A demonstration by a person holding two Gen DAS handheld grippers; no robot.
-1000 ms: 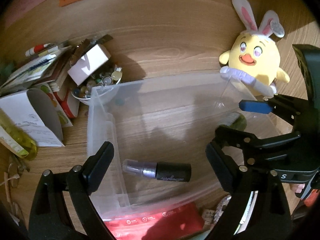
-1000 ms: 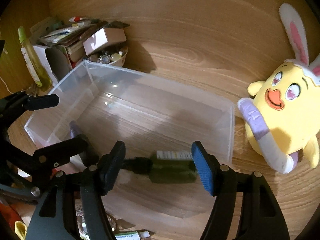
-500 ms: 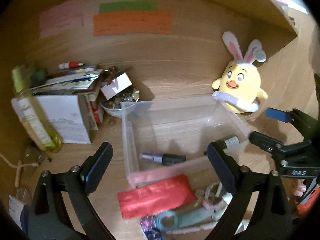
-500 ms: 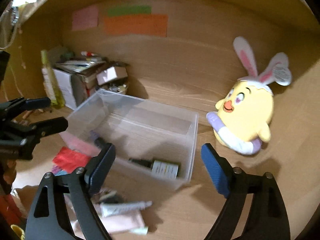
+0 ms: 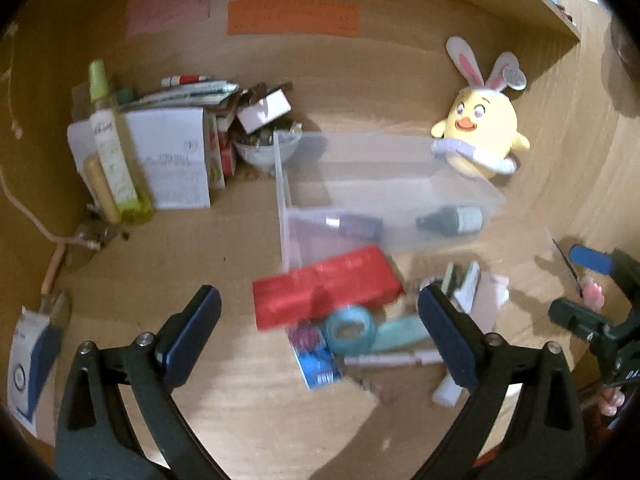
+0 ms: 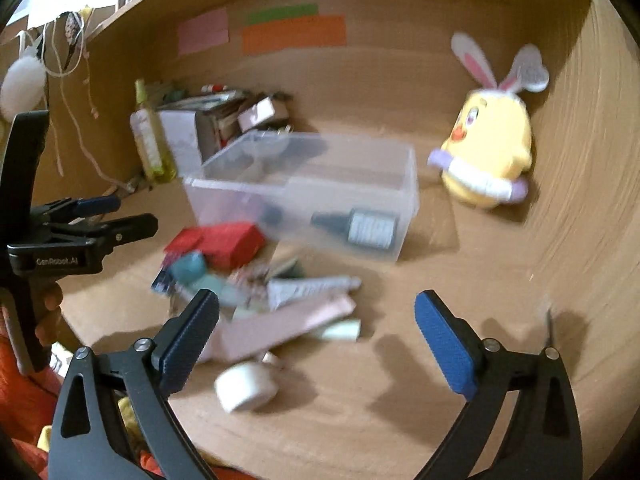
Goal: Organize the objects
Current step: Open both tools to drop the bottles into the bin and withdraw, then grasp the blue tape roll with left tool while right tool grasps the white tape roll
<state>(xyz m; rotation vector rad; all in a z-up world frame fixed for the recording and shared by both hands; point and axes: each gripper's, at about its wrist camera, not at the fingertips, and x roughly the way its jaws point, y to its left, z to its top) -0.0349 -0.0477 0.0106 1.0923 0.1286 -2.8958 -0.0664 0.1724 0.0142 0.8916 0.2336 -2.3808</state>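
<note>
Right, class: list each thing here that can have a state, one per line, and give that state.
left gripper: open, holding nothing
right gripper: open, holding nothing
clear bin: no lid, upright
dark bottle: lying on its side in the bin
purple bottle: lying on its side in the bin
red box: closed, outside the bin
yellow plush chick: upright beside the bin

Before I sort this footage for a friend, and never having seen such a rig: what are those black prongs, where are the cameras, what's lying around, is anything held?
No robot: a person holds two handheld clamps, each with a fisheye camera looking along its fingers. The left gripper and right gripper are both open and empty. On the wooden desk sits a clear plastic bin holding a purple bottle and a dark bottle. In front lie a red box, teal tape and tubes. A yellow plush chick sits behind.
</note>
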